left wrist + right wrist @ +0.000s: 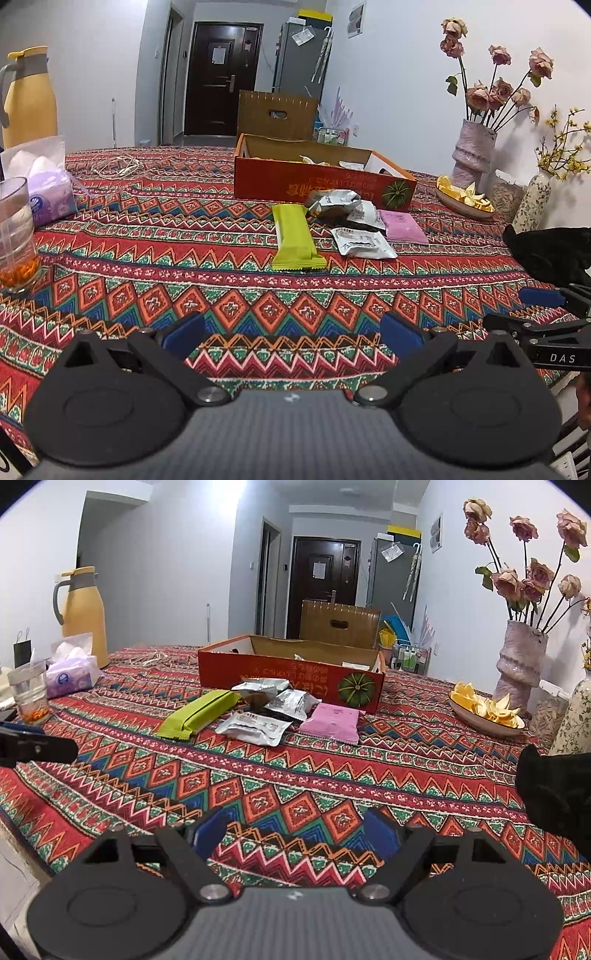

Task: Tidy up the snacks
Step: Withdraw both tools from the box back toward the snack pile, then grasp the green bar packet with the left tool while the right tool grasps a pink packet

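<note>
Patterned tablecloth (332, 775) holds snack packets (266, 712) piled near the red box (288, 675), handy for loading; left gripper (291, 332) and right gripper (295, 827) hover wide apart, empty.

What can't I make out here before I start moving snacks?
- Contents of the red box: its front wall hides most of them in both wrist views.
- Dark item under the silver packets: mostly covered, unidentifiable.
- Print on the pink packet: too small.
- Black object: cut off at the right edge.
</note>
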The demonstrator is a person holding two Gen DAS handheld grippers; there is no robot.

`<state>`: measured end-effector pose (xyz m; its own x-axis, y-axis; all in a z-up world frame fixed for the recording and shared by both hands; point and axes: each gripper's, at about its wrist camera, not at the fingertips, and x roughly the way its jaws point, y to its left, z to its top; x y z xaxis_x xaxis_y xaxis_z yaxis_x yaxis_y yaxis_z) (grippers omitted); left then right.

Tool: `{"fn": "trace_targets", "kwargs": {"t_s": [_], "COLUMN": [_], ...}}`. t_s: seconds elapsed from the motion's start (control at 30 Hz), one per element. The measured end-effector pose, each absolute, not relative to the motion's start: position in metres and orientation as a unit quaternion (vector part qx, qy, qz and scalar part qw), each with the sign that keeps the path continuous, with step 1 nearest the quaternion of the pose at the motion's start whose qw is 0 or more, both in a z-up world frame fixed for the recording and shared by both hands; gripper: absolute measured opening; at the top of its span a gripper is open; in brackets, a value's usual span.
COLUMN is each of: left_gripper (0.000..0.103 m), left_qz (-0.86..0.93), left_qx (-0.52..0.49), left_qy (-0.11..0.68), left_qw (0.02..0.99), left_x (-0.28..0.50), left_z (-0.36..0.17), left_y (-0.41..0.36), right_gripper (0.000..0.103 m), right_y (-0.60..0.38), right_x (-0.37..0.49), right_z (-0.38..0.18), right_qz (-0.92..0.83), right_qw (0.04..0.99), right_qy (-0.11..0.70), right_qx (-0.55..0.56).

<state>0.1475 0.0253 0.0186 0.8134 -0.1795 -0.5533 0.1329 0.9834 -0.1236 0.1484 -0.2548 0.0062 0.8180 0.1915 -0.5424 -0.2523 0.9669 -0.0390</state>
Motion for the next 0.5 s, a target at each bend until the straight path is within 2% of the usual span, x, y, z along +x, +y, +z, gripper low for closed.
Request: {"fn": "trace_targets", "kwargs": {"t_s": [0.27,0.5], "left_gripper": [0.103,0.103], "left_qz": [-0.083,-0.089], "left_qx": [-0.024,0.004], "left_qy": [0.304,0.278], "left_qw": [0.949,0.956], "left_x": [0.181,0.260], "left_z": [0.017,0.026], "left_y": [0.016,0.002], "right_gripper": [0.081,0.081], "right_y": [-0.259,-0.265], "right_x": [0.175,0.235], "right_z": [0.001,0.017], "right_qz": [0.114,0.106], "right_qw": [0.948,0.954], "right_qy": [0.290,0.271], "right_qx": [-0.058,-0.075]}}
